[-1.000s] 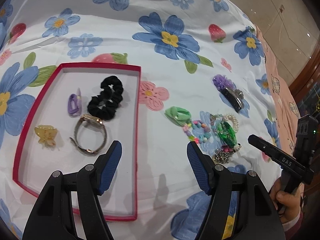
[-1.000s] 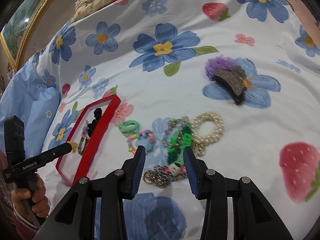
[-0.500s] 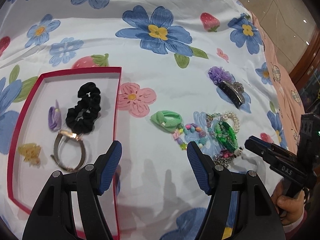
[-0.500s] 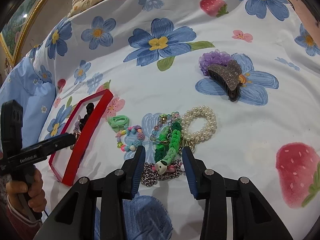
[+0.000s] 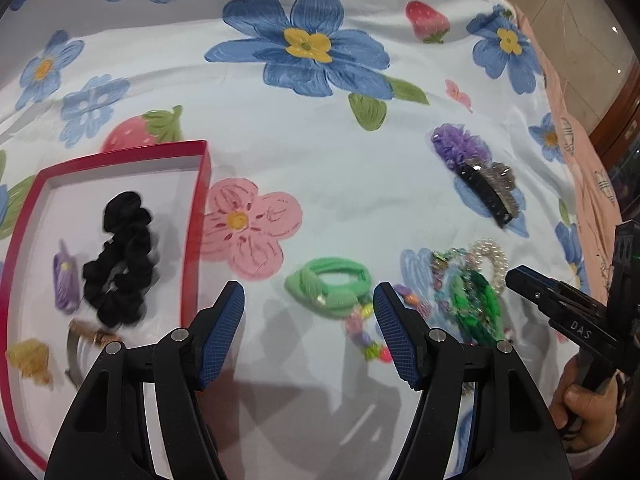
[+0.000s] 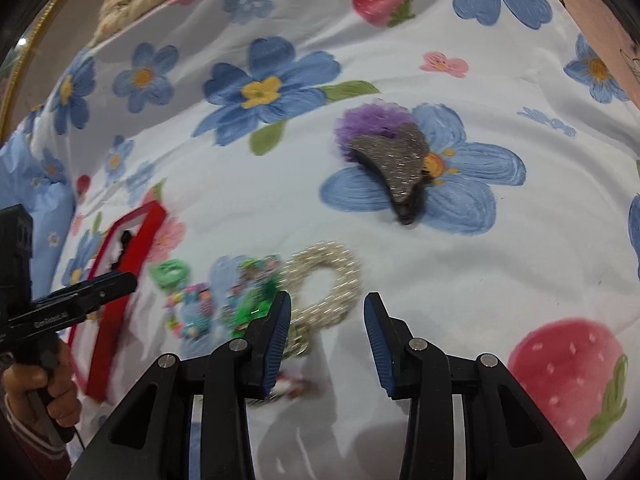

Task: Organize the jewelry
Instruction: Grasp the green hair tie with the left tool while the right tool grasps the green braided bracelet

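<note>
A red-rimmed tray (image 5: pixel 196 216) at the left holds a black scrunchie (image 5: pixel 122 258), a purple clip (image 5: pixel 66 280), a yellow clip (image 5: pixel 30 360) and a watch (image 5: pixel 86 340). My left gripper (image 5: pixel 310 322) is open and empty, just before a green hair tie (image 5: pixel 330 282) and a colourful bead bracelet (image 5: pixel 366 334). My right gripper (image 6: pixel 326 330) is open and empty over the sheet, beside a pearl bracelet (image 6: pixel 326 276) and a green braided piece (image 6: pixel 252 304). A glittery claw clip (image 6: pixel 394 164) lies on a purple scrunchie (image 6: pixel 366 120) farther off.
The floral bedsheet (image 5: pixel 320 140) covers the whole surface. A pink cloth (image 5: pixel 580 140) and the bed's edge lie at the right, a blue pillow (image 6: pixel 36 200) at the left. The tray's red wall (image 6: pixel 120 292) stands left of the jewelry pile.
My left gripper has moved right, from over the tray toward the green hair tie. My right gripper has moved right, from the green braided piece to beside the pearl bracelet. Both stay open.
</note>
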The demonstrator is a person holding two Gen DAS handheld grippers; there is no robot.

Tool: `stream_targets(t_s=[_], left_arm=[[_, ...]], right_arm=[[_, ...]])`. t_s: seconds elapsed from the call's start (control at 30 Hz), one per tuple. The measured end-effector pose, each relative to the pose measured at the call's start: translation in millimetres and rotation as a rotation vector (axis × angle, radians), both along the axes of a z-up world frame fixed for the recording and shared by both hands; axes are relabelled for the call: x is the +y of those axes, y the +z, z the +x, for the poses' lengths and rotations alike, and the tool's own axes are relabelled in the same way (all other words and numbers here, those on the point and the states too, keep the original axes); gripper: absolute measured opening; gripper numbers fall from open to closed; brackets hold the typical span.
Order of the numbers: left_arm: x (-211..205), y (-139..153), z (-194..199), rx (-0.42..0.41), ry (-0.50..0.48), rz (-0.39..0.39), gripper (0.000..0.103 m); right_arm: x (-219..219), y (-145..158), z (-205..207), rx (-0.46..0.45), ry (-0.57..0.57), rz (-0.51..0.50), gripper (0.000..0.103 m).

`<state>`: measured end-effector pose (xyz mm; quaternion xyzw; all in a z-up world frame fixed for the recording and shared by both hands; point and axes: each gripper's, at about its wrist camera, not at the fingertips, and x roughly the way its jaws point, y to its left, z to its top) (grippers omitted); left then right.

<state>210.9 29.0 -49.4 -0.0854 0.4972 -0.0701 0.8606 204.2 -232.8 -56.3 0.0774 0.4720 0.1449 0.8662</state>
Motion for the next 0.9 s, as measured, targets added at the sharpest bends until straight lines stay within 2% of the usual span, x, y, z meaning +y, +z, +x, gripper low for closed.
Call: stream_targets(t_s=[0.1, 0.2, 0.3, 0.37, 0.43, 0.47, 0.5, 0.57, 0.67, 0.9], left_arm=[[-2.6, -5.9, 8.0, 0.012, -0.006, 0.005, 0.064], [-4.2, -13.1, 13.6, 0.029, -0.018, 0.004, 0.055], [-9.4, -21.7, 16.7, 0.044, -0.037, 0.004, 0.038], [-14.7, -24.4, 15.6, 0.041, -0.056, 0.007, 0.023], [-18.2, -22.4, 13.9, 0.029, -0.073, 0.013, 0.014], [-18.2, -19.7, 12.2, 0.02, -0.08, 0.007, 0.013], [-17.4, -16.2, 10.2, 0.011, -0.084, 0.002, 0.013], [-15.1, -7.6, 5.2, -0.011, -0.09, 0.0, 0.009], [-8.5, 5.5, -2.5, -0.037, -0.086, -0.019, 0.009], [5.7, 32.6, -33.6, -0.088, -0.076, -0.077, 0.009]], right_arm=[[-5.6, -3.3, 3.4, 0.002, -0.019, 0.029, 0.038], [-7.3, 6.6, -0.7, -0.018, -0.003, 0.078, 0.038], [9.5, 11.1, -10.1, -0.01, 0.077, 0.1, 0.038], [21.2, 7.8, -14.5, 0.006, 0.116, 0.103, 0.038], [32.9, 0.8, -16.2, 0.022, 0.142, 0.07, 0.031], [36.7, -1.8, -15.6, 0.027, 0.145, 0.056, 0.014], [39.2, -4.1, -15.7, 0.032, 0.148, 0.048, 0.01], [41.2, -1.2, -18.7, 0.012, 0.155, 0.037, 0.009], [40.6, 12.1, -24.3, -0.038, 0.156, 0.017, 0.008], [31.5, 48.6, -34.4, -0.107, 0.169, 0.143, 0.007]])
